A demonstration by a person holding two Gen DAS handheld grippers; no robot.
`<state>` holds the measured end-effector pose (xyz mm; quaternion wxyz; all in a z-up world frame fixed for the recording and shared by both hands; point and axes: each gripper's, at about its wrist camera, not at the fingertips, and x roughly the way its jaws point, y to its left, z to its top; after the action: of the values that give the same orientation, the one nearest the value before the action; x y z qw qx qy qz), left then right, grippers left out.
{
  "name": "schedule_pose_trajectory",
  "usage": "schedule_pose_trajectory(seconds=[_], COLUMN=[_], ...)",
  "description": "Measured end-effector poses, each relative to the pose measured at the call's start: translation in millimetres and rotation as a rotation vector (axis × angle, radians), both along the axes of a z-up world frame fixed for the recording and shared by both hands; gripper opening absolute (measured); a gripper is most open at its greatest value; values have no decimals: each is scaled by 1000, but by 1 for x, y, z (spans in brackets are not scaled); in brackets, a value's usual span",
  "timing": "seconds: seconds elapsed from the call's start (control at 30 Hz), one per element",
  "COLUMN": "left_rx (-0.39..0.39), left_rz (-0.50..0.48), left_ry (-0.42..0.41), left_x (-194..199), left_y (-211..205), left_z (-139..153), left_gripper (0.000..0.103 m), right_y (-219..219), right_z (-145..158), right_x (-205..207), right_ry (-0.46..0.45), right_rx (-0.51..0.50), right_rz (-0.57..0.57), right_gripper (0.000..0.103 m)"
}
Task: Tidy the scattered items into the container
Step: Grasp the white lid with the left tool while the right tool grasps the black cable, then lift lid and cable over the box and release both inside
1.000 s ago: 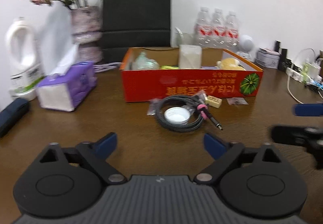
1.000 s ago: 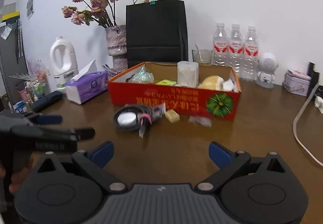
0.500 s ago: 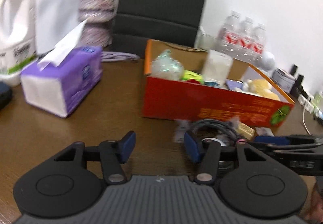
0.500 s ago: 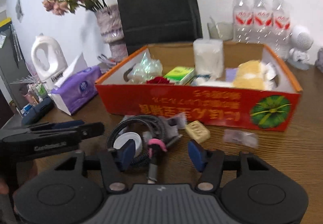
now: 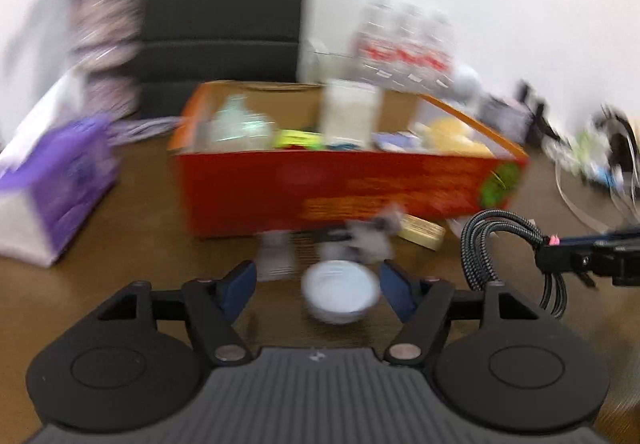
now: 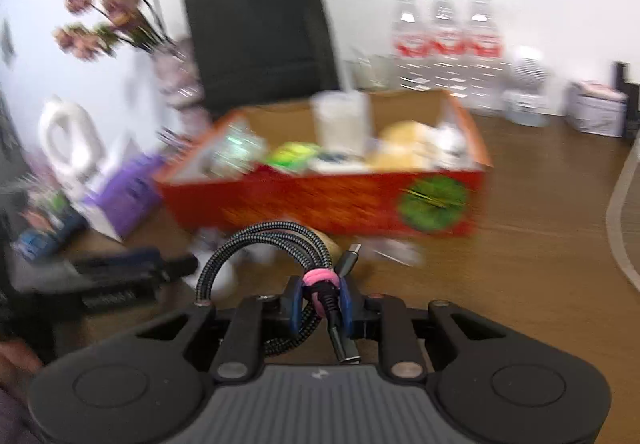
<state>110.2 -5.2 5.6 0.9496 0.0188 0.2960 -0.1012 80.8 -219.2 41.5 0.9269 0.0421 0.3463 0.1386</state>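
Note:
My right gripper [image 6: 320,300] is shut on a coiled black braided cable [image 6: 276,240] at its pink tie and holds it above the table; the cable also hangs at the right of the left wrist view [image 5: 496,244]. My left gripper [image 5: 316,284] is open around a white round lid [image 5: 339,294] on the table, not touching it. The red cardboard box [image 5: 360,188] stands just behind, holding several items. A small yellowish block [image 5: 424,230] and small clear packets [image 5: 372,236] lie in front of the box.
A purple tissue box [image 5: 60,180] is at the left, a black paper bag [image 5: 224,4] and a flower vase [image 6: 176,84] behind the box, water bottles [image 6: 444,40] at the back right, a white detergent jug [image 6: 68,140] far left, cables and small boxes [image 5: 592,160] at the right.
My right gripper closed on the cable and lifted it off the table, uncovering the white lid. My left gripper moved right and opened wider around the lid.

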Motion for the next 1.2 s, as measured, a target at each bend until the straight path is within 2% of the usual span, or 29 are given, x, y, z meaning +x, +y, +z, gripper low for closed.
schedule_pose_trajectory(seconds=[0.07, 0.13, 0.17, 0.2, 0.27, 0.33, 0.4, 0.5, 0.57, 0.6, 0.67, 0.8, 0.87, 1.0, 1.13, 1.2], left_rx=[35, 17, 9, 1, -21, -12, 10, 4, 5, 7, -7, -51, -42, -26, 44, 43], left_rz=[-2, -9, -5, 4, 8, 15, 38, 88, 119, 134, 149, 170, 173, 182, 220, 222], left_ry=[23, 38, 45, 46, 47, 43, 38, 23, -8, -27, -67, -123, -159, -224, -317, -329], left_x=[4, 6, 6, 6, 6, 3, -2, -17, -32, -41, -63, -107, -129, -173, -216, -233], left_y=[-9, -7, -6, -4, 0, 0, -4, -4, -5, -5, -4, -4, -8, -19, -35, -38], left_z=[-5, -6, -7, -8, -8, -8, -7, -1, 8, 13, 23, 41, 46, 53, 48, 44], left_gripper=[62, 52, 43, 42, 41, 41, 41, 41, 41, 41, 41, 41, 41, 41, 41, 41], right_y=[-11, -15, -15, -15, -13, -13, -12, -4, 4, 6, 6, 11, 7, 1, -5, -9], right_z=[-8, -15, -17, -20, -21, -20, -21, -27, -28, -28, -21, 3, 14, 26, 27, 23], right_x=[-3, -5, -5, -4, -4, -5, -6, -2, -4, -7, -19, -55, -72, -105, -138, -155], right_ry=[30, 46, 54, 58, 45, 32, 30, 40, 17, 11, -15, -110, -142, -196, -247, -261], right_rx=[-10, -15, -26, -32, -34, -27, -37, -76, -126, -110, -36, -26, 12, 11, 5, 18], right_rz=[-26, -32, -34, -37, -44, -53, -55, -68, -66, -46, 8, 19, 13, -24, -74, -88], right_gripper=[19, 19, 20, 21, 22, 32, 38, 37, 23, 22, 21, 21, 21, 21, 21, 21])
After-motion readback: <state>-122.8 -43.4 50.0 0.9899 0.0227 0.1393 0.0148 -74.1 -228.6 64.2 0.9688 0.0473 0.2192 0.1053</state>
